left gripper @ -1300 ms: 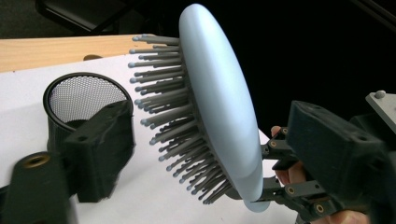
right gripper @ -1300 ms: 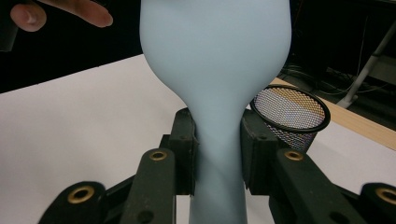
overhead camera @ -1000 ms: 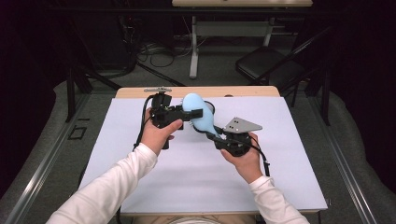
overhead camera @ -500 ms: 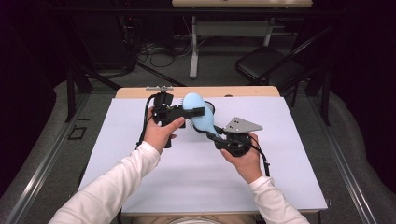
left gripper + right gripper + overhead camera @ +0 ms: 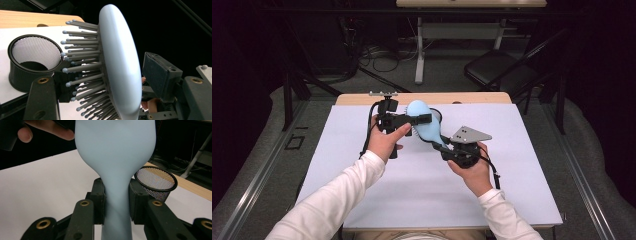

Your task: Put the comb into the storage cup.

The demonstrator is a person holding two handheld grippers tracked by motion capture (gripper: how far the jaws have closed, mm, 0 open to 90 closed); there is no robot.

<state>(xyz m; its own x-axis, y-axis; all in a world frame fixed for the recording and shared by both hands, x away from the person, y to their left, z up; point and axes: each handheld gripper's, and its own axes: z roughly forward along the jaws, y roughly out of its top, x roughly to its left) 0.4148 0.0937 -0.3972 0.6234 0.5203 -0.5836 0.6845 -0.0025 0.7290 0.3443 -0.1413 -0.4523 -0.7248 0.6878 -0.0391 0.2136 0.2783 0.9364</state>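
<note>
Above the worktop [image 5: 362, 200] we hold the light blue hairbrush [image 5: 422, 122] between both tools. Right hand-held gripper [image 5: 116, 202] pinches its handle neck, pads tight on both sides. Left hand-held gripper [image 5: 105, 80] straddles the brush head, jaws just been closing, one pad among the bristles, the other just off the smooth back – no visible contact there. Black mesh cup [image 5: 32, 62] stands just beyond the left hand-held gripper.
</note>
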